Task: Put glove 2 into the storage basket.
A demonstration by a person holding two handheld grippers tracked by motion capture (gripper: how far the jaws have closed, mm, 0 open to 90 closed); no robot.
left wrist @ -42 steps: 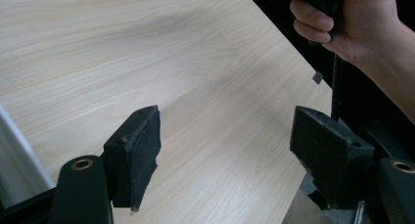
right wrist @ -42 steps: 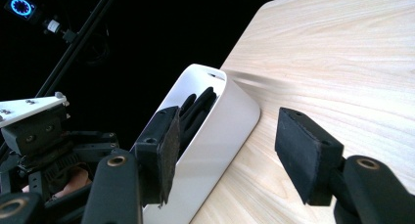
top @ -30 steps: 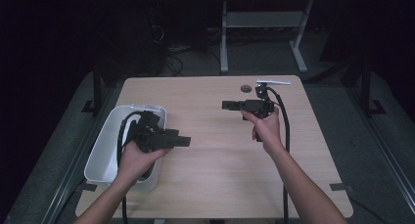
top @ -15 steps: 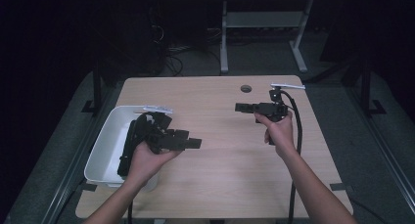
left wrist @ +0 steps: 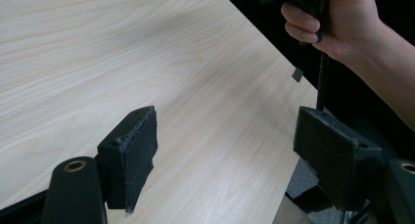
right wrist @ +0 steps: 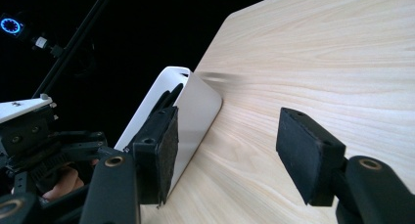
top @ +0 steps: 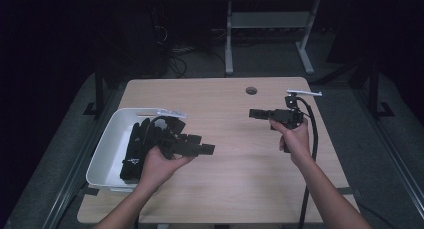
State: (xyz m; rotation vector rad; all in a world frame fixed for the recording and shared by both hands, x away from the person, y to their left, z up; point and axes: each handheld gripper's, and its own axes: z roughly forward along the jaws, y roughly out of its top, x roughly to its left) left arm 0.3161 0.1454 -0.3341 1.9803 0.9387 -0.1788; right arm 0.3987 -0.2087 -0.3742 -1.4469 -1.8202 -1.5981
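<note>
Wood table (top: 230, 139): pale laminate top with a round cable hole (top: 251, 90) near the far edge at about 1 o'clock from centre.
White bin (top: 107, 149): at 9 o'clock on the table, long axis running near-to-far; black items (top: 136, 146) lie inside it, lengthwise along that axis.
Left gripper (top: 202, 149): held in the left hand (top: 160, 164) just beside the bin's right rim, long axis level, jaws pointing to 3 o'clock across the table.
Left gripper jaws: apart and wide, nothing between the pads (left wrist: 142, 150); bare wood lies under them in the left gripper view.
Right gripper (top: 255, 113): held in the right hand (top: 295, 139) at about 2 o'clock on the table, long axis level, jaws pointing to 9 o'clock, facing the left gripper, well apart from it.
Right gripper jaws: apart, moderately wide, holding and touching nothing; the pads (right wrist: 308, 155) frame bare table.
High view: gives both forearms, the trailing cable (top: 312, 139) and the grey plate (top: 304, 93) on the right gripper.
Left gripper view: gives the right hand (left wrist: 337, 23) gripping its handle past the table edge, at 1 o'clock.
Right gripper view: gives the bin's rounded corner (right wrist: 195, 101) and the left gripper's body (right wrist: 44, 150) at 8 o'clock.
</note>
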